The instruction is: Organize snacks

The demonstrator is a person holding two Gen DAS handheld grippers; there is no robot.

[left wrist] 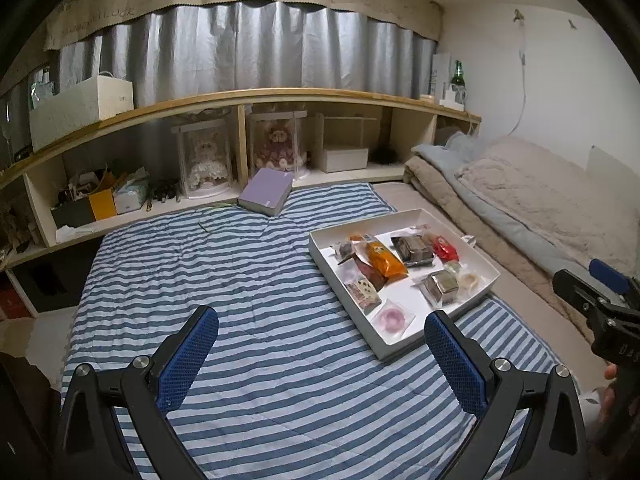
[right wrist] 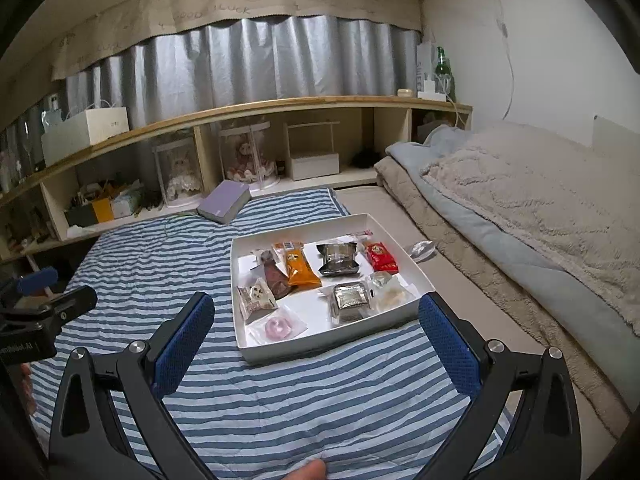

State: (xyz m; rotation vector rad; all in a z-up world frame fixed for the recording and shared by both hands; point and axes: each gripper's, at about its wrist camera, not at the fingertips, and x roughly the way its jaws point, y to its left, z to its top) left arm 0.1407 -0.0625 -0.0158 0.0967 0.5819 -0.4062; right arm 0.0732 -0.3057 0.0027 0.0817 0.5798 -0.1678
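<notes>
A white tray [left wrist: 318,245] lies on a blue-and-white striped blanket [left wrist: 224,280] and holds several wrapped snacks: an orange packet [left wrist: 385,261], a red packet [left wrist: 445,249], a dark packet [left wrist: 413,249], a silver packet [left wrist: 441,287] and a pink ring sweet [left wrist: 391,317]. The tray [right wrist: 237,280] also shows in the right wrist view, with the orange packet [right wrist: 301,265] and silver packet [right wrist: 352,296]. My left gripper [left wrist: 320,336] is open and empty, above the blanket left of the tray. My right gripper [right wrist: 316,320] is open and empty, hovering just before the tray's near edge.
A purple book [left wrist: 266,192] lies at the blanket's far end. A low shelf [left wrist: 240,100] with dolls and boxes runs along the back. Folded bedding [right wrist: 520,208] is piled to the right. A clear wrapper [right wrist: 422,249] lies beside the tray.
</notes>
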